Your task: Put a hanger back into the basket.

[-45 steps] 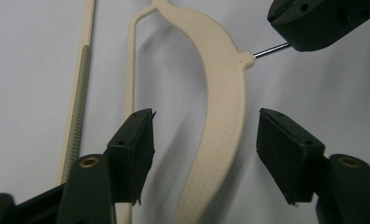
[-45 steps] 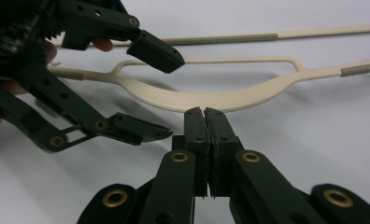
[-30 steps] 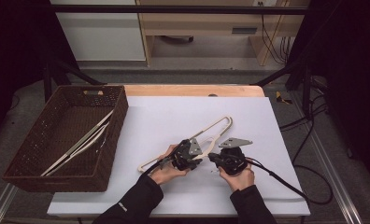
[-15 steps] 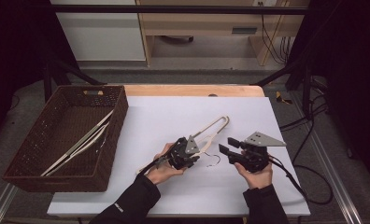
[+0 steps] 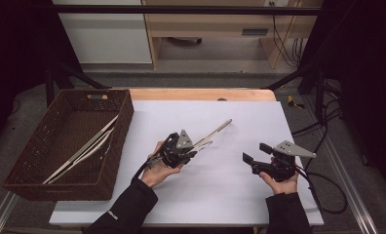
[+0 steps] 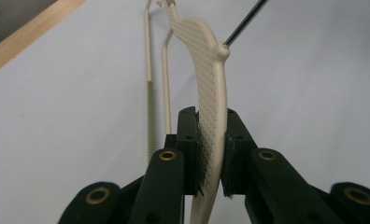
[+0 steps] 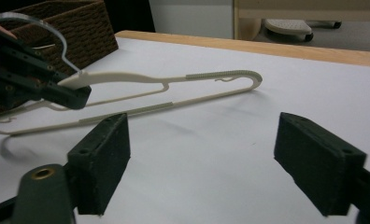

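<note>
Cream hanger (image 6: pixel 211 84) clamped in left tongs (image 6: pixel 211 154), right tongs (image 7: pixel 220 163) apart.

The left gripper (image 6: pixel 211 154) has its two black jaws closed on the flat, dimpled middle of a cream plastic hanger (image 6: pixel 210 84), the pads pressing it from both sides; the jaws have just been closing further. The hanger stands on edge and runs away from the camera. Its thin arms (image 6: pixel 150 88) extend beyond at the left, one with a ribbed strip. A dark metal hook (image 6: pixel 246 21) leaves its top. Below lies the white table (image 6: pixel 314 93), with a wooden edge (image 6: pixel 29 39) at upper left.
</note>
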Demonstrator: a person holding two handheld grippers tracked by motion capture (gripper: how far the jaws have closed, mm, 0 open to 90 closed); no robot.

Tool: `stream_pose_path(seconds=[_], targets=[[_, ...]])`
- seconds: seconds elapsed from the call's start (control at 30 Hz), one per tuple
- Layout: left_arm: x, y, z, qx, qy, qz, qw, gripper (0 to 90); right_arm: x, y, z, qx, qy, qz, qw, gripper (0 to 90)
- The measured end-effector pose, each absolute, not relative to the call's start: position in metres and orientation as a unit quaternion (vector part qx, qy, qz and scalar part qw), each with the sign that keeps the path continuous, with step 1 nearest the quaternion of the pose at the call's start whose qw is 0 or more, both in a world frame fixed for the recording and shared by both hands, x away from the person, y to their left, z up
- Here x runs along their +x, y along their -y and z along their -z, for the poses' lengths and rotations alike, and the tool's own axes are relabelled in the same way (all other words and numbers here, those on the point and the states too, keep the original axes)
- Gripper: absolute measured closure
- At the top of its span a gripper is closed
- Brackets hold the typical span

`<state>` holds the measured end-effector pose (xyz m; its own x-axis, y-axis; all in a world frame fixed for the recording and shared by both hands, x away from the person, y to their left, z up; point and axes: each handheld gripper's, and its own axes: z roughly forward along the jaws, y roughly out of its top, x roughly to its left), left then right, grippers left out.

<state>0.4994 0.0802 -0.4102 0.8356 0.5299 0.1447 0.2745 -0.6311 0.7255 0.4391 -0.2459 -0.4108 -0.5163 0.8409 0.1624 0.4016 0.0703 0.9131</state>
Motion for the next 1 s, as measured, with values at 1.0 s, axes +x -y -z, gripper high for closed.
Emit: stream_pose_path(seconds=[1.0], targets=[[0.5,-0.128,0.369,0.833,-0.288,-0.2,0.428,85.8,0.437,0.251,0.411,0.437,-0.703,-0.515,0.222,7.2]])
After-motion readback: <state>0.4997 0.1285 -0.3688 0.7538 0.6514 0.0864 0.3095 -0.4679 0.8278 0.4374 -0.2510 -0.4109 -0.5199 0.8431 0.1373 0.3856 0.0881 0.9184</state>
